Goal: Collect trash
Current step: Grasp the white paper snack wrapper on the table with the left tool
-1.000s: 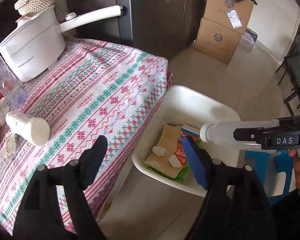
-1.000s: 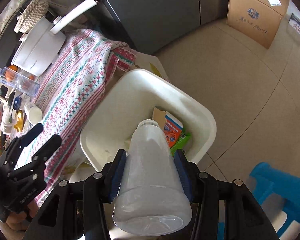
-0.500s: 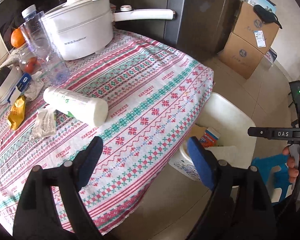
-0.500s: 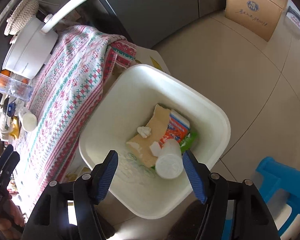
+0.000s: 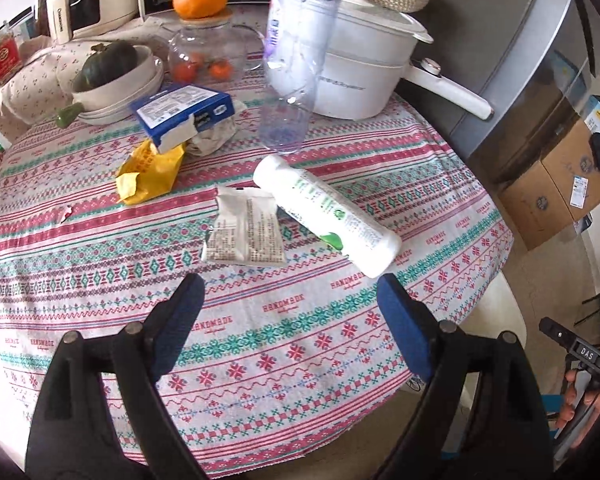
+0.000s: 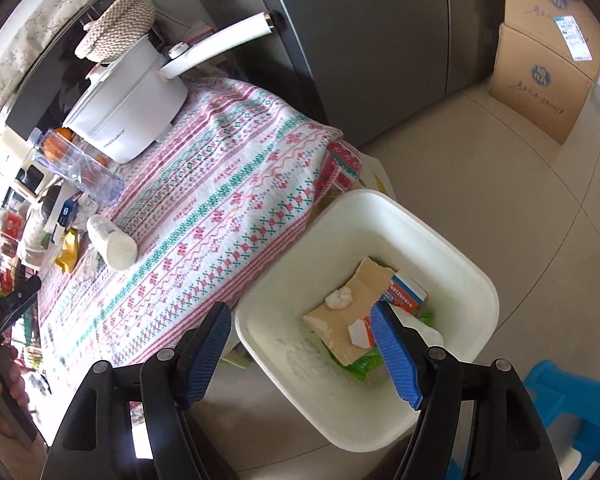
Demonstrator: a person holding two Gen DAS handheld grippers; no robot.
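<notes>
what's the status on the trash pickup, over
Left tongs open, empty over the tablecloth. Right tongs opening, empty above the white bin. White tube and wrapper lie just ahead of left tongs. Nothing in the way.

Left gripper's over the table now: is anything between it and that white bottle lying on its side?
Nothing visible blocks it. The left gripper is open and empty over bare tablecloth, with the white bottle lying just beyond its fingertips. A flat white wrapper lies beside the bottle, its edge under the bottle, and the clear bottle stands farther back.
</notes>
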